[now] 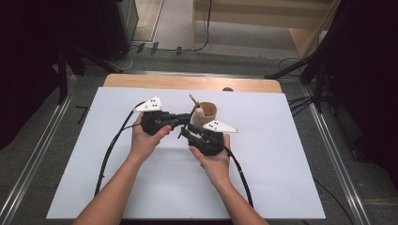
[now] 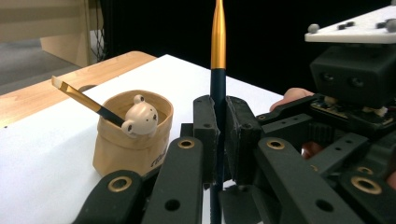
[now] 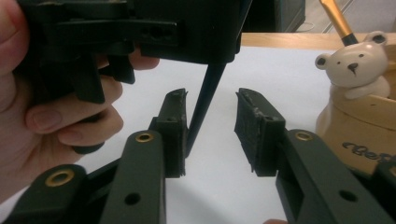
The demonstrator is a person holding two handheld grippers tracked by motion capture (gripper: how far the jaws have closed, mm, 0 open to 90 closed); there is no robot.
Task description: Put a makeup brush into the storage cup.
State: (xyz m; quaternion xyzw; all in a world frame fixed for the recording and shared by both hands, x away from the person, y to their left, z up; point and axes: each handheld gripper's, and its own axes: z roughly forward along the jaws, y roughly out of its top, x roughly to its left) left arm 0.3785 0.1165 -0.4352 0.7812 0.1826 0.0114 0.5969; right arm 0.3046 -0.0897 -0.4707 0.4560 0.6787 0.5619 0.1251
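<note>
Two brushes: one brush (image 2: 218, 93) stands straight up, pinched by the left gripper (image 2: 218, 135); the other brush (image 2: 84, 100) leans in the one bear cup (image 2: 133, 135). The right gripper (image 3: 212, 130) is spread around the pinched brush's dark end

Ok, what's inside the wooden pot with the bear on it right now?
The wooden pot holds one brush with a gold ferrule, leaning out over the rim beside the bear figure. Its lower end and the pot's bottom are hidden by the wall.
</note>
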